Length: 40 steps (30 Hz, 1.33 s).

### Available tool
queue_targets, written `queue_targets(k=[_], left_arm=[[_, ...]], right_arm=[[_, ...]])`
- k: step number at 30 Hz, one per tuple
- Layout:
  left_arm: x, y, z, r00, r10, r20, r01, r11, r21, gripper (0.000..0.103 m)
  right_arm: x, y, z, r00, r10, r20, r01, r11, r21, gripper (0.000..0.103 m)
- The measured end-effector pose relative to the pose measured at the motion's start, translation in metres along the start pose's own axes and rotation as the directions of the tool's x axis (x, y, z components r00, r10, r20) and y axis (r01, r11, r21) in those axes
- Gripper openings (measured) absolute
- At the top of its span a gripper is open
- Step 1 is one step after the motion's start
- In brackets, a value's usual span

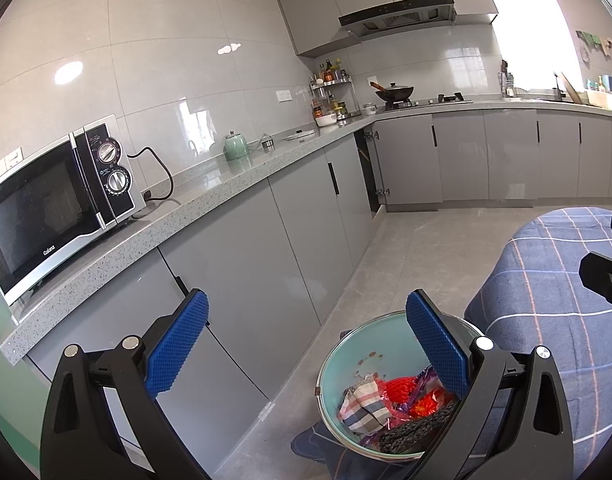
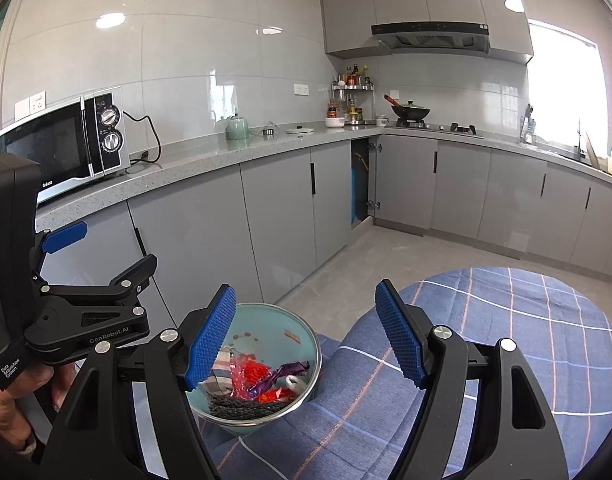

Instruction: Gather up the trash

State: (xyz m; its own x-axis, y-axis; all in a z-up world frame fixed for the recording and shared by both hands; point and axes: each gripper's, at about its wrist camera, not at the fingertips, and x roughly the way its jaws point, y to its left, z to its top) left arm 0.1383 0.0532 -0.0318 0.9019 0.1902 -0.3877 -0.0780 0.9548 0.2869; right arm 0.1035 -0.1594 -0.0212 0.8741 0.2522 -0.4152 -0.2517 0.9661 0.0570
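Note:
A pale teal bowl with a metal rim rests on the edge of a blue checked cloth. It holds trash: a plaid scrap, red wrappers, a purple wrapper and a dark woven piece. My left gripper is open and empty above and left of the bowl. From the right wrist, the left gripper shows at the left, held by a hand. Just above the bowl and cloth, the right gripper stands open with nothing between its pads.
A grey speckled counter runs along the left wall, carrying a microwave and a green kettle. Grey cabinets stand below it, with one gap at the corner. A wok sits on the stove. The tiled floor lies beyond.

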Motion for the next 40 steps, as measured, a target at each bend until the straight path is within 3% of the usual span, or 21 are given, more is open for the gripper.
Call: queue_targets(k=[29,40], left_arm=[[0.011,0.007,-0.002,0.997,0.068,-0.041,-0.070,0.997,-0.038,0.097],[0.008,0.009,0.000,0.998,0.046,-0.031,-0.048,0.998,-0.049,0.097]], right_arm=[[-0.001,-0.002,0.000,1.000,-0.004,-0.001,0.004,1.000,0.000,0.074],[-0.001,-0.003,-0.001,1.000,-0.006,-0.002,0.006,1.000,0.004,0.074]])
